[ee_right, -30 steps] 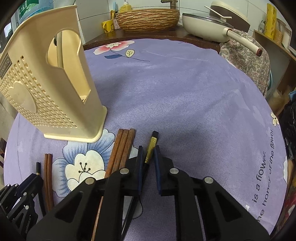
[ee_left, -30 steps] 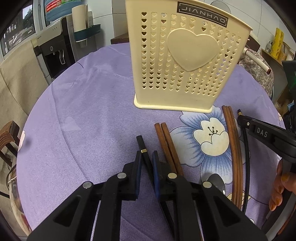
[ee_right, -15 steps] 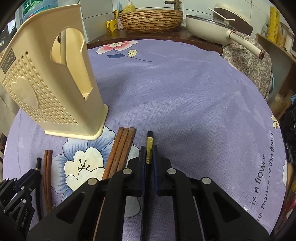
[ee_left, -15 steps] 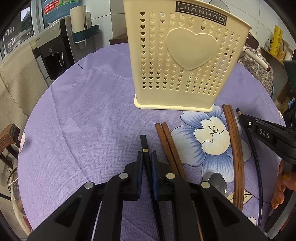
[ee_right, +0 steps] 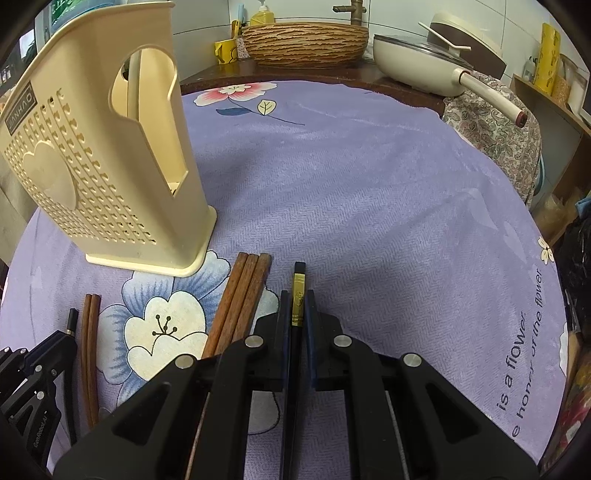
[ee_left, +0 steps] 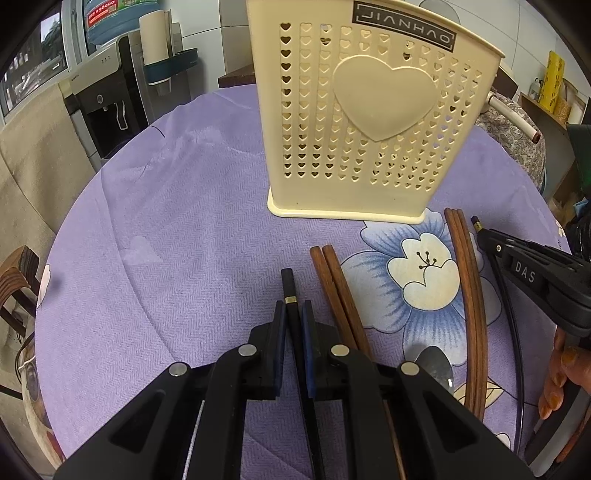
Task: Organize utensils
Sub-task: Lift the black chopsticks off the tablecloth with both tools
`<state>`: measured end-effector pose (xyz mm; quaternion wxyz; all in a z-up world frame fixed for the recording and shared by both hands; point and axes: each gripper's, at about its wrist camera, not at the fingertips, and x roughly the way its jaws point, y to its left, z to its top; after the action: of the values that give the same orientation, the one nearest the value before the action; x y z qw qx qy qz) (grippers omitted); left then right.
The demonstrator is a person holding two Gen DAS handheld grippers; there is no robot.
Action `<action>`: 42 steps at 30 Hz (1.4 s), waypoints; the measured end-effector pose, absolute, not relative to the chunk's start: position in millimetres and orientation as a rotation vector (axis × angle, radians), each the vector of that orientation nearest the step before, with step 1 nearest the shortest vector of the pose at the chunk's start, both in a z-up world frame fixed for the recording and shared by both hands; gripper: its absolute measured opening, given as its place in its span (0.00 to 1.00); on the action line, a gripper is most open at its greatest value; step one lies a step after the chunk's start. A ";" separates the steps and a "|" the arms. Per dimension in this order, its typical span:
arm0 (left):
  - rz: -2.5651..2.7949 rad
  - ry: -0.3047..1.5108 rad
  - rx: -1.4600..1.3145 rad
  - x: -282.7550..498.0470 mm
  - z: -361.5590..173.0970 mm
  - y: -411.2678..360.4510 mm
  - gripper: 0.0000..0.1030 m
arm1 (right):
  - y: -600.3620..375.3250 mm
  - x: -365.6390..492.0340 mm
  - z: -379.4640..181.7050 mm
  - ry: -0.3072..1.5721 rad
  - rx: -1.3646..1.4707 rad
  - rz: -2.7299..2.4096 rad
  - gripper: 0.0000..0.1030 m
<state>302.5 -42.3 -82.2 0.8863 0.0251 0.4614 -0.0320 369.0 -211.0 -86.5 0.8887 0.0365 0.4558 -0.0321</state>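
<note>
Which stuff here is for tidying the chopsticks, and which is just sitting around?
For the job: black chopsticks, brown chopsticks, spoon, cream holder, both grippers.

Just lying about: pan, wicker basket, water dispenser.

My tools (ee_left: 293, 325) (ee_right: 297, 317) are matt black plastic; the holder (ee_left: 369, 122) is glossy perforated plastic, the chopsticks (ee_right: 240, 302) wood, the table (ee_right: 369, 184) cloth-covered.

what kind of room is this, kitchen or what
Most likely a home kitchen or dining corner: a pan and a soap bottle sit on the counter behind the cloth-covered table, and a water dispenser stands by the wall.
</note>
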 end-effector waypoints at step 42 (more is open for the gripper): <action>-0.072 0.893 0.007 299.8 -57.0 -33.1 0.07 | -226.8 356.1 -64.1 0.863 0.172 0.026 0.08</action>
<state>299.8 -33.1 -57.0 0.9012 0.0033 0.4319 -0.0347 356.1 -226.8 -64.1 0.9047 0.0834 0.4177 0.0125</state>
